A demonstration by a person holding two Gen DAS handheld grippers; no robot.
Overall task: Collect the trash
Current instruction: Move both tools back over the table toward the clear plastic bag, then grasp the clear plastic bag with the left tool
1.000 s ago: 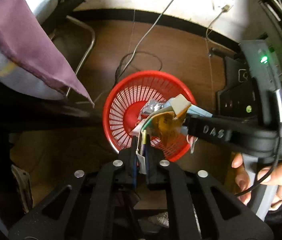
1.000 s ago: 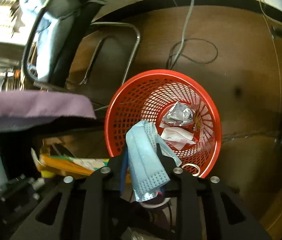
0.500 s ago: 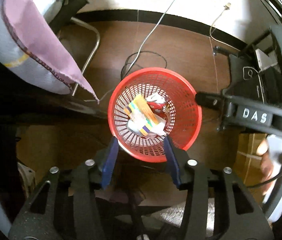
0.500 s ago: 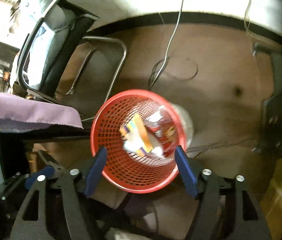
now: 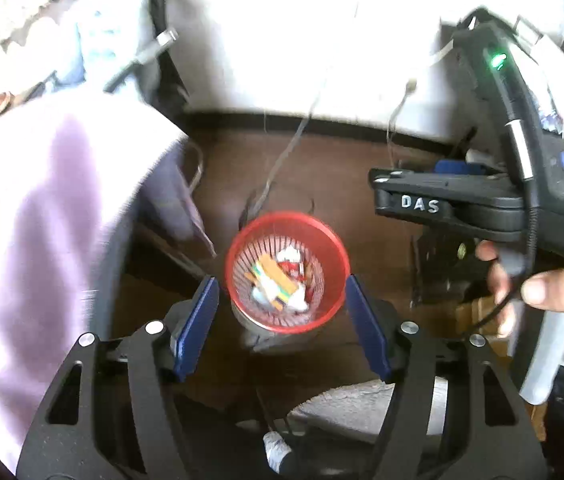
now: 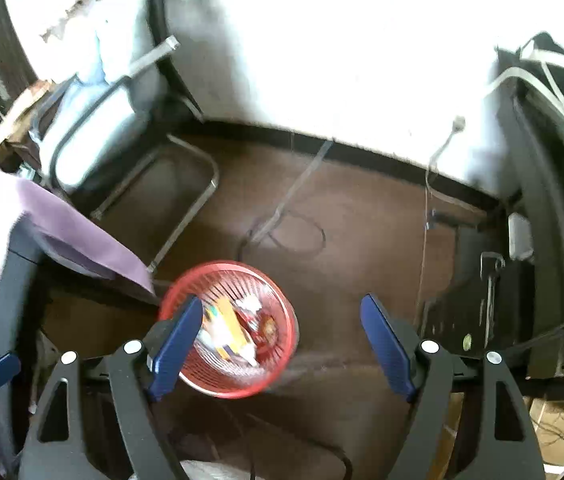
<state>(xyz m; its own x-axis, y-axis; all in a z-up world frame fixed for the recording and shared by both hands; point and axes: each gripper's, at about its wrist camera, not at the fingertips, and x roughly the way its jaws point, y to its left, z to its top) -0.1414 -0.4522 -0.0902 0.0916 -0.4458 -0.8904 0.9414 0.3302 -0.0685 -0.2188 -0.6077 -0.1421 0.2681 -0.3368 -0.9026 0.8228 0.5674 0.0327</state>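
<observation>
Red plastic lattice basket stood on the brown floor far below both my tongs, with crumpled wrappers and an orange-striped packet lying inside it. My left gripper hung above it, its blue-padded jaws spread, just widened, nothing between them. My right gripper had likewise just opened and gripped nothing. Purple cloth draped beside the basket.

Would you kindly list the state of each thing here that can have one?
Left claw: open, empty; jaws have just been opening.
Right claw: open, empty; jaws have just been opening.
Basket: upright on the floor, holding trash.
Trash: lying in the basket.
Cloth: draped, hanging.
</observation>
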